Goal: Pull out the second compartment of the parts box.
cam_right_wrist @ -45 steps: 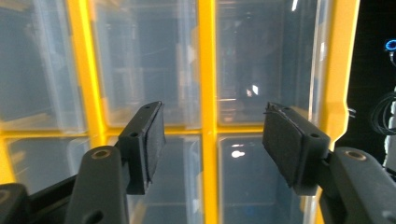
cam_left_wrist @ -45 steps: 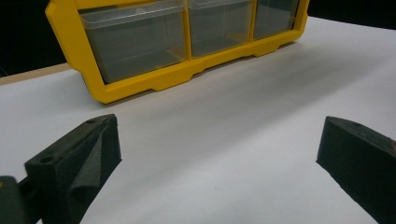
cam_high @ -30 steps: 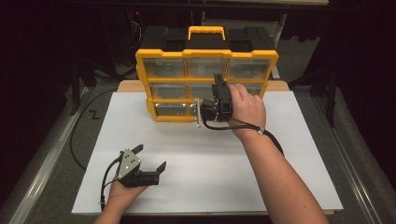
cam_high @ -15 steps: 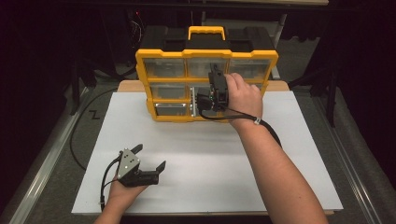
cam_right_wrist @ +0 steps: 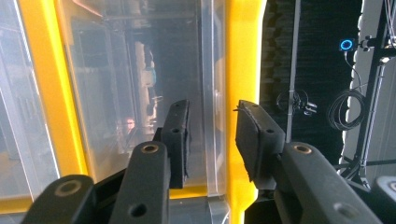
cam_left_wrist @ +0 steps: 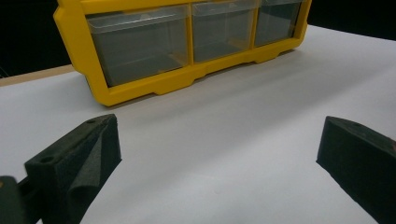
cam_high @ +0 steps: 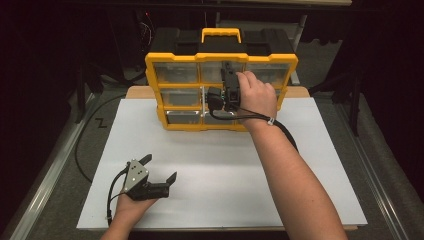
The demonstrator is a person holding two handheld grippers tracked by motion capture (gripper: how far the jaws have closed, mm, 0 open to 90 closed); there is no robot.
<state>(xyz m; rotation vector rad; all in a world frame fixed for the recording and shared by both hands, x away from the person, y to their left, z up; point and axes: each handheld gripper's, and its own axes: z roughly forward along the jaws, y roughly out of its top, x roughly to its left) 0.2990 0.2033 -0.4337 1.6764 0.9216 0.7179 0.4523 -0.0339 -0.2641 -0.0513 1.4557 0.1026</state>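
Standing upright, yellow organizer [cam_high: 172,91] with clear drawers; right gripper [cam_right_wrist: 210,135] narrowing around drawer edge.

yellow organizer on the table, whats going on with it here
A person works at a yellow parts organizer standing upright on a white table. The right gripper is raised to its top row and turned sideways. Its jaws have just been closing around the edge of a clear drawer and the yellow frame beside it, though whether the pads press yet isn't clear. The left gripper rests open on the table, holding nothing.
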